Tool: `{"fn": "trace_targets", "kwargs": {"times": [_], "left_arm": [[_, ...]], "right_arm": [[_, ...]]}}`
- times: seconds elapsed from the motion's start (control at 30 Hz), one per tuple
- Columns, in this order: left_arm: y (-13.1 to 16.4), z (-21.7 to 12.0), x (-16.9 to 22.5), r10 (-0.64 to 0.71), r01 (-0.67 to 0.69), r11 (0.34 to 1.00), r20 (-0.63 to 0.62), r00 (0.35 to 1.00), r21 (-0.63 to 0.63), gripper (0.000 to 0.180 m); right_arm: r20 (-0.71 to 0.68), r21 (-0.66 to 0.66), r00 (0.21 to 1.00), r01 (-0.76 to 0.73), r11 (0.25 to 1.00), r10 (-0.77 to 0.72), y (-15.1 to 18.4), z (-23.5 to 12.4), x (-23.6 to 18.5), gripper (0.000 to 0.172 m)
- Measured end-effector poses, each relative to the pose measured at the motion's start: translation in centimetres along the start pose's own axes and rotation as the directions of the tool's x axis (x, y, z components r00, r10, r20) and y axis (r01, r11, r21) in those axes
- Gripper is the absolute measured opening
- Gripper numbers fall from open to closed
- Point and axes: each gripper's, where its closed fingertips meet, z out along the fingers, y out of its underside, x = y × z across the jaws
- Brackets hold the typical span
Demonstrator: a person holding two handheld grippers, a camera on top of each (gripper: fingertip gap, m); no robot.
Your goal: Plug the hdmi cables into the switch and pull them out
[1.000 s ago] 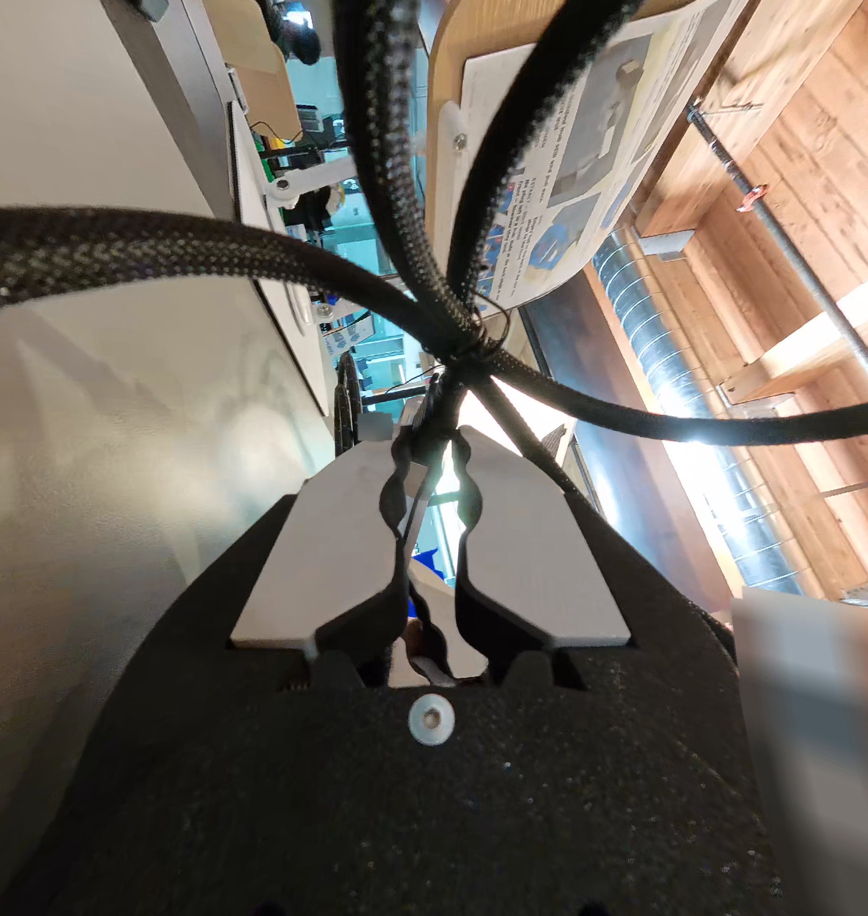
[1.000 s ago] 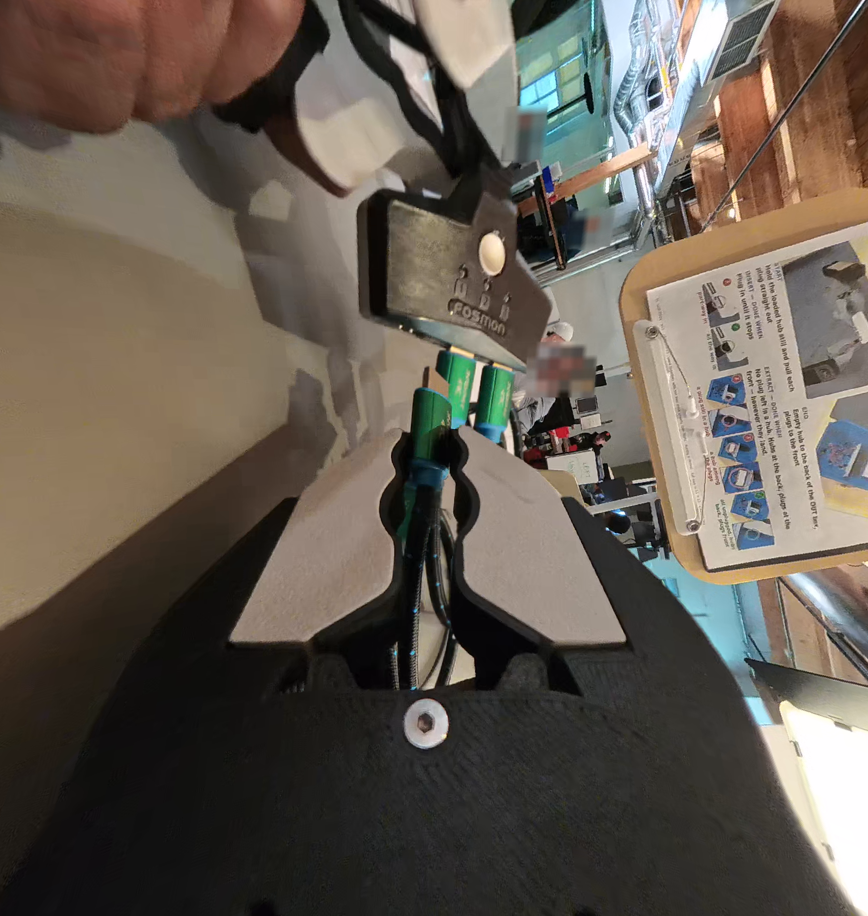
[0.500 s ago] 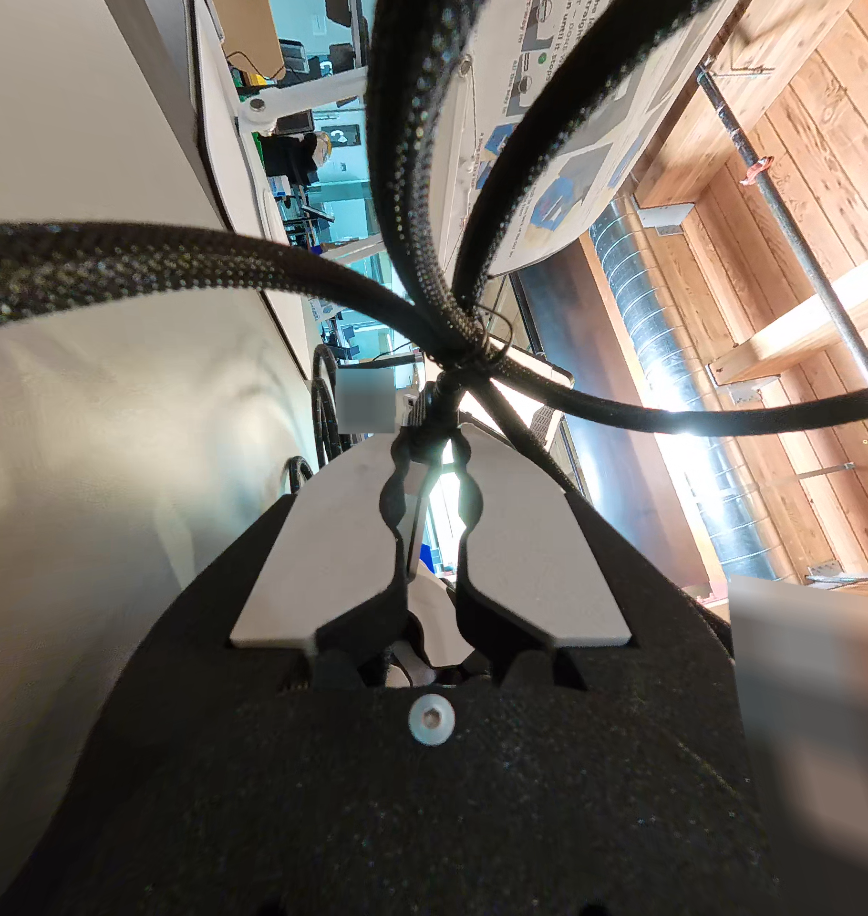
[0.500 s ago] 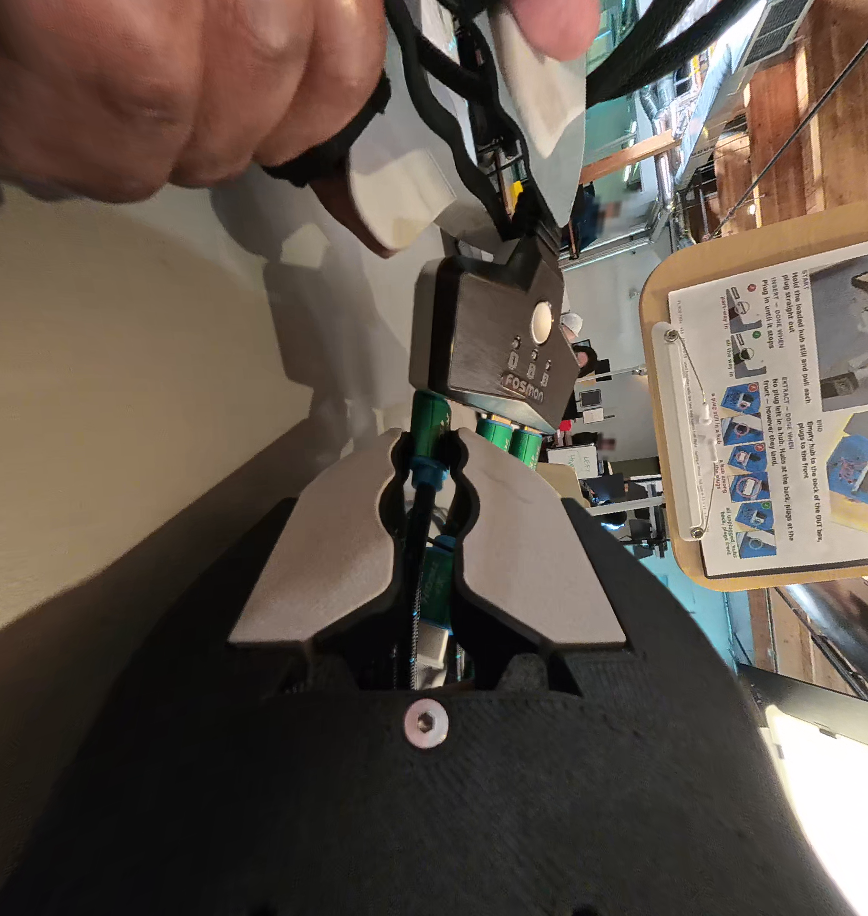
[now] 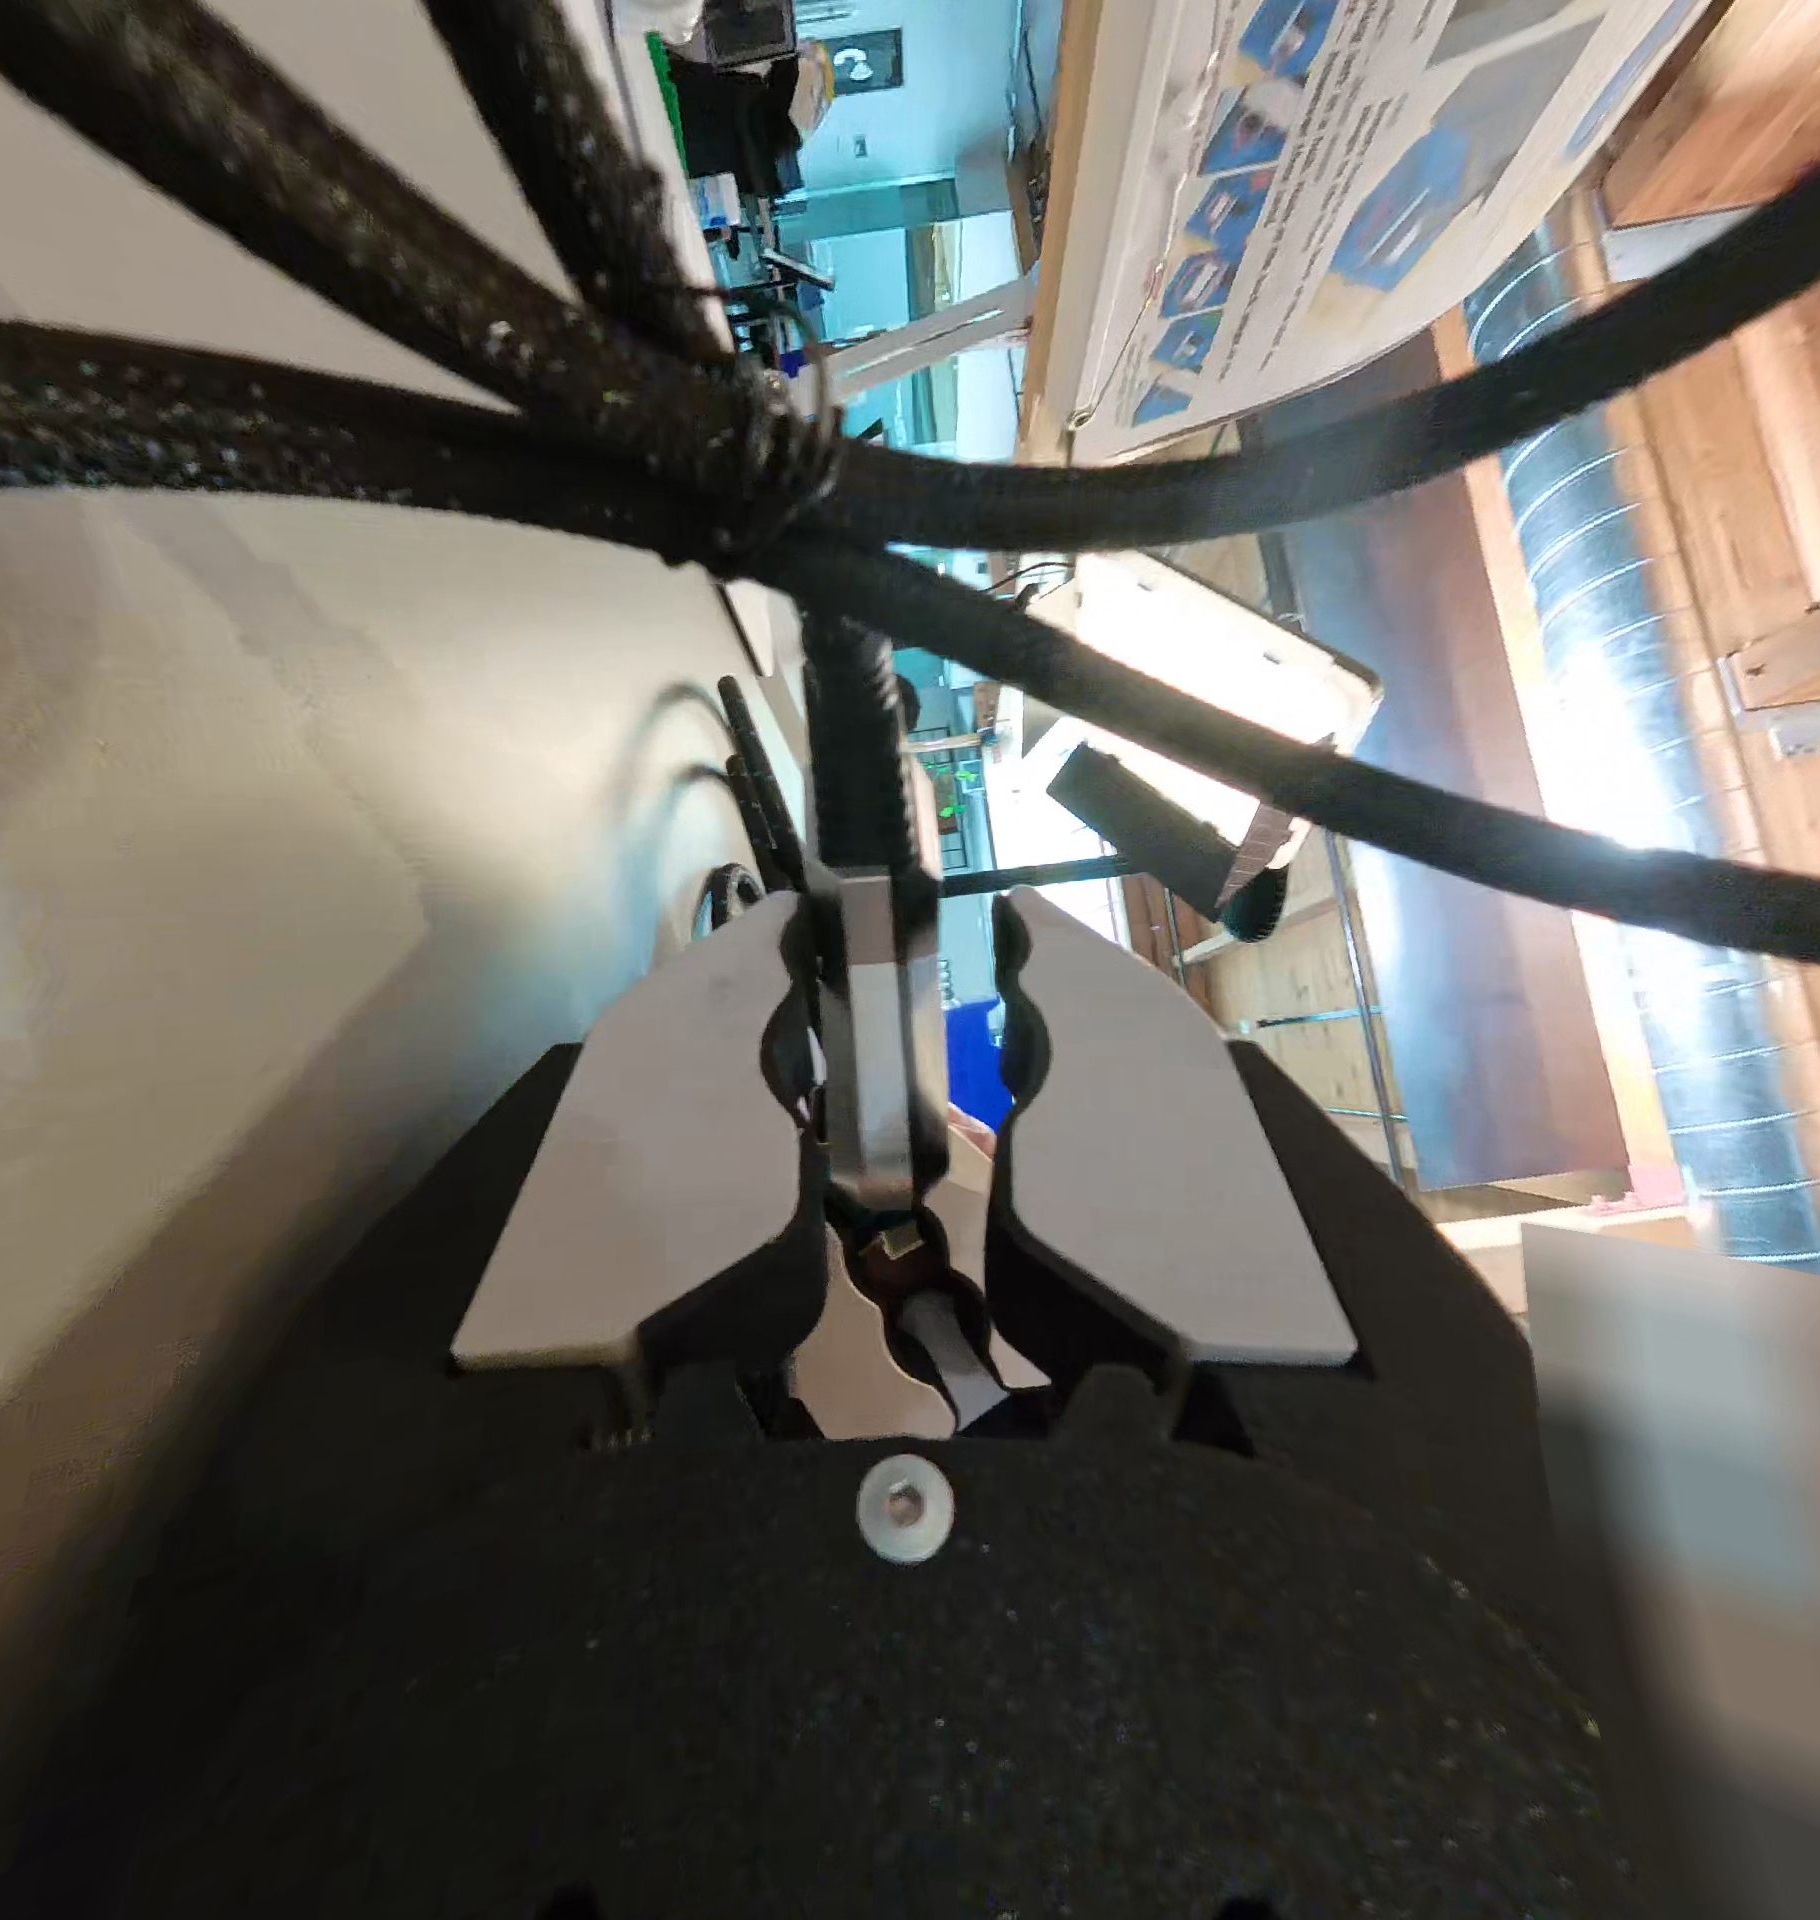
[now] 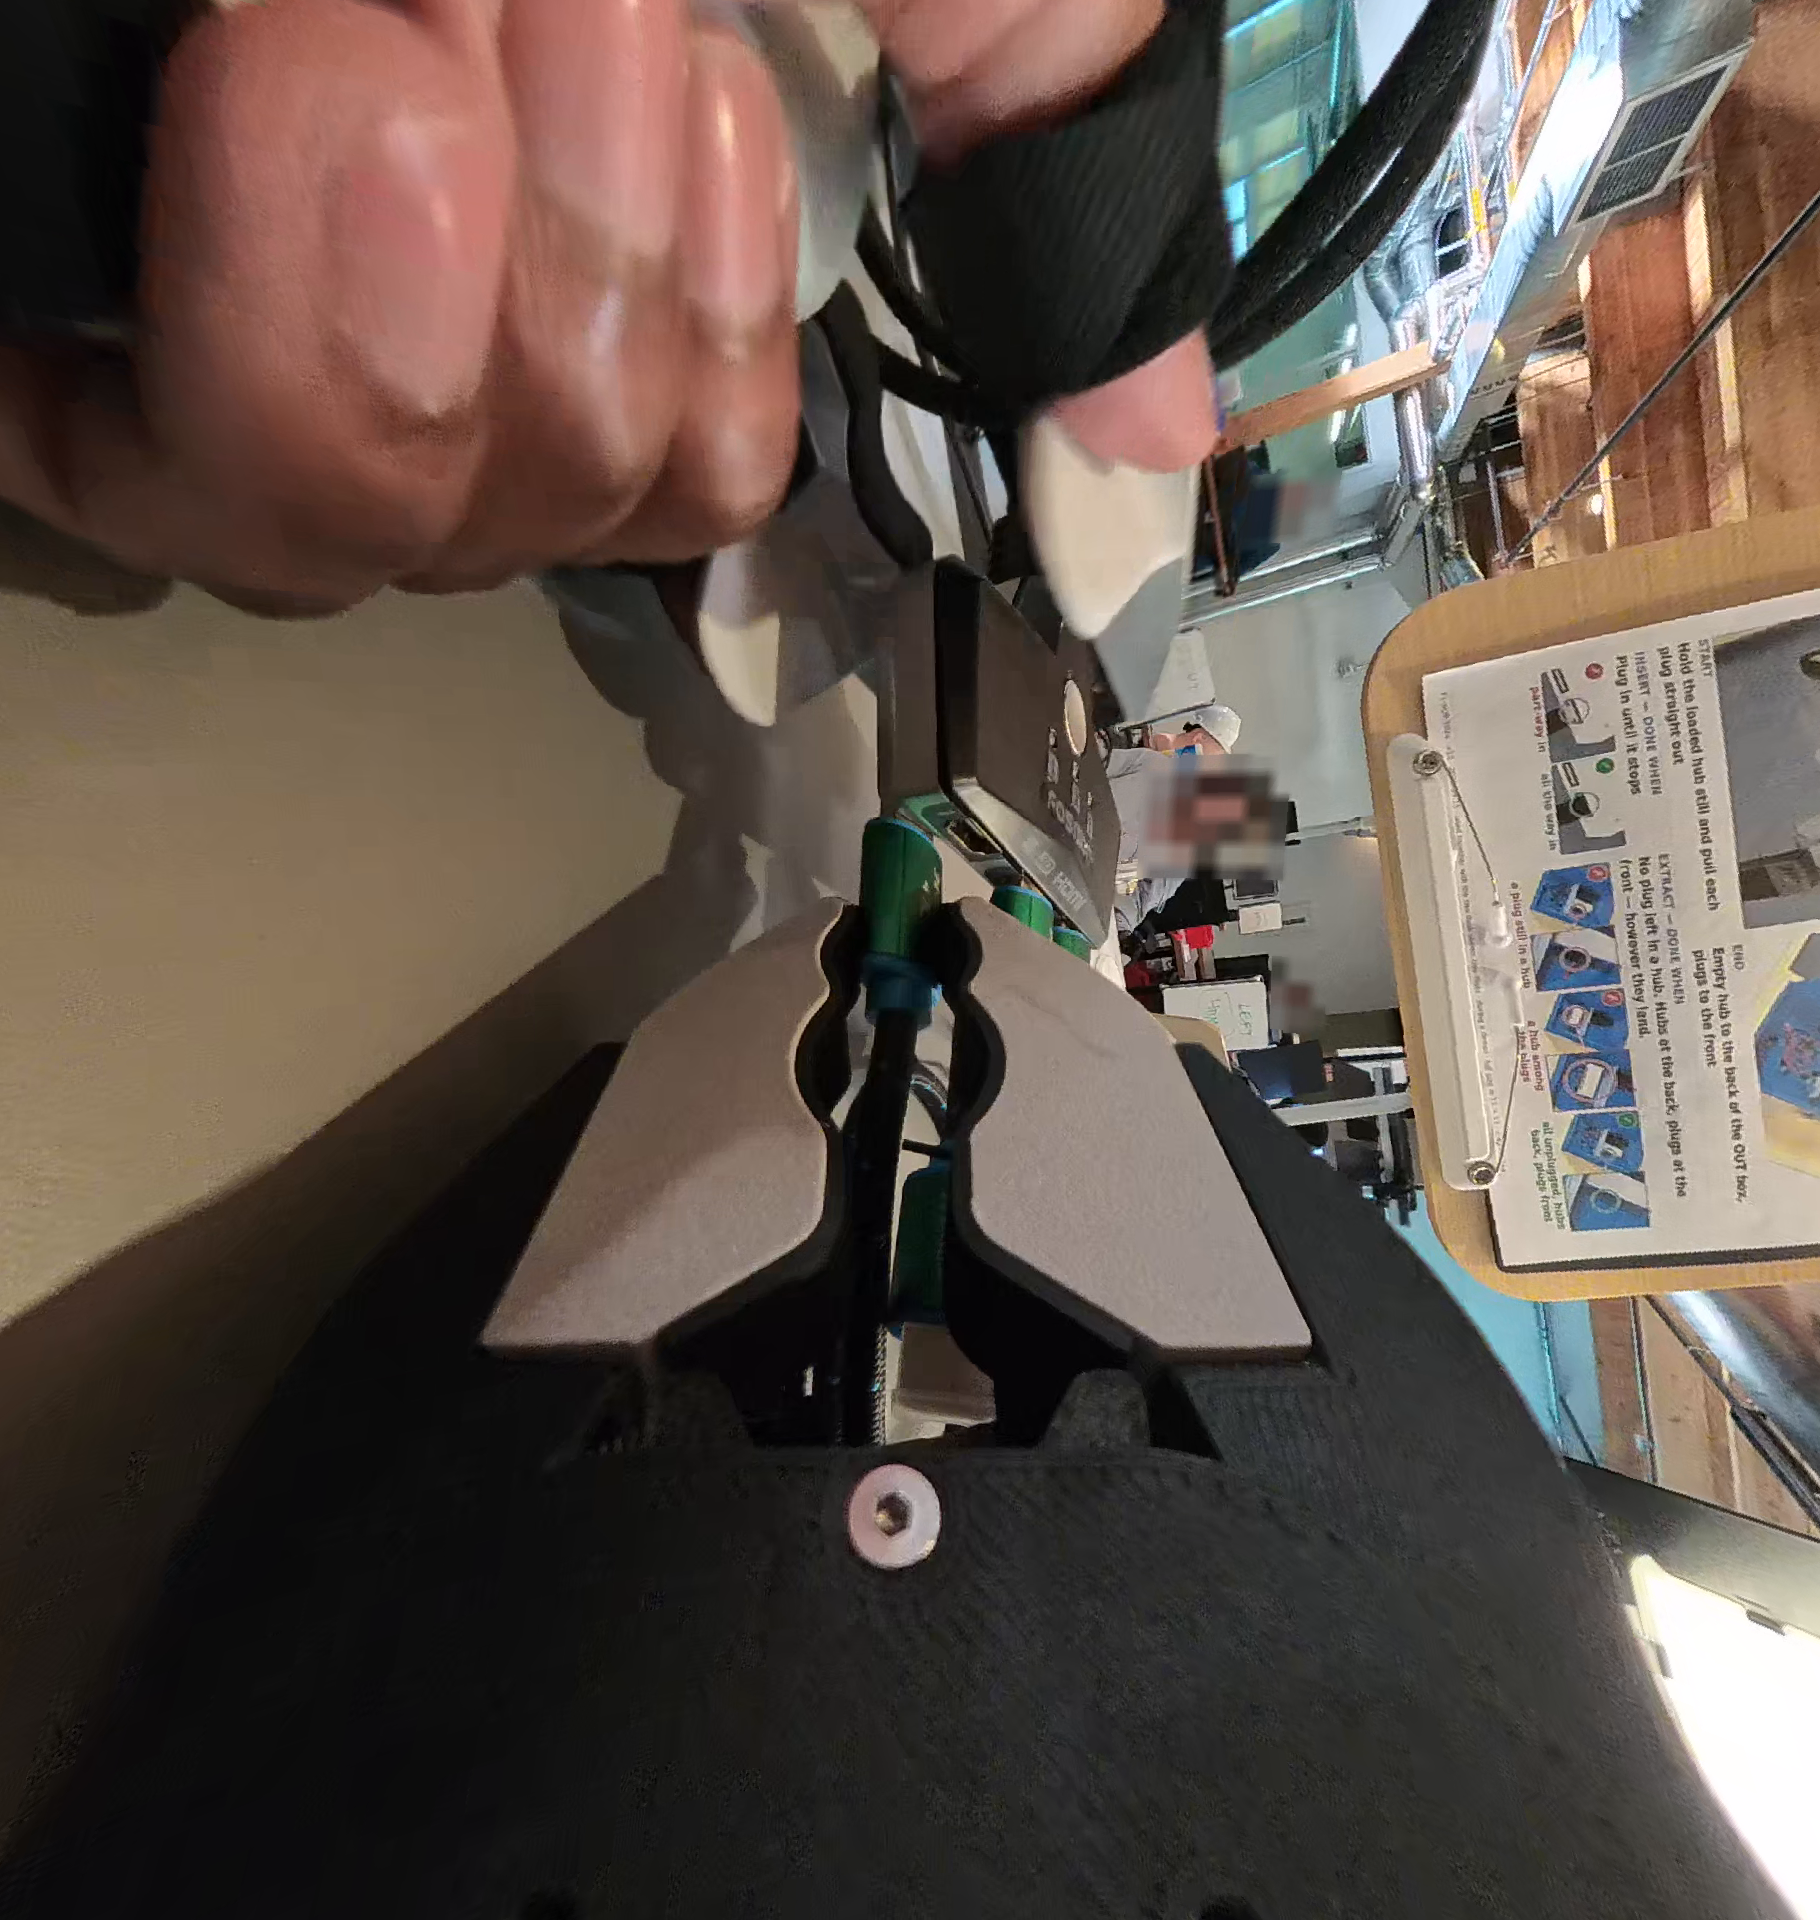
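Clamping a green plug with a blue collar and a black braided cable, the right gripper is seen with its grey, wavy-edged fingers narrowly parted and pressed on the plug from both sides. The plug's tip is seen at the edge of a flat black metal switch box, a smooth slab with a round pale button and raised lettering on its face; whether the tip is seated in the port cannot be told. Two more green plugs are seen at the same edge of the box, just beside the held one.

The far end of the box is framed by the left gripper, whose pale fingers are held by a hand in a black fingerless glove. In the left wrist view the box is shown edge-on as a grey bar lying against the left-hand finger, with a clear gap at the right-hand one, so the fingers are seen open and not pressing. Thick black woven-sleeve cables, bound together at a knot, are seen fanning out above.

A matte cream table is seen behind. A rounded plywood board carrying a printed instruction sheet with photographs and blue pictures is shown at the right.
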Motion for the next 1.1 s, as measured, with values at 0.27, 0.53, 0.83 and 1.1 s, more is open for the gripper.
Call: {"fn": "trace_targets", "kwargs": {"times": [0.27,0.53,0.83,1.1], "left_arm": [[-1.0,-0.4,0.3,0.023,-0.022,0.997,-0.011,1.0,0.075,0.021],[-1.1,-0.7,0.1,0.006,-0.006,0.997,-0.001,1.0,0.08,0.021],[-1.2,-1.1,0.1,0.004,-0.006,0.998,0.018,1.0,0.067,0.021],[-1.0,-1.2,0.3,0.044,-0.044,0.998,0.007,0.999,0.049,0.021]], "right_arm": [[-0.063,0.021,0.998,-0.007,1.0,0.008,-0.3,-0.3,1.1,0.014],[-0.109,-0.004,0.993,0.053,0.999,-0.053,-0.3,-0.3,1.6,0.013],[-0.101,-0.02,0.988,0.119,0.993,-0.121,-0.6,-0.1,1.0,0.013],[-0.092,0.0,0.993,0.074,0.997,-0.074,-0.6,-0.2,1.2,0.013]]}}
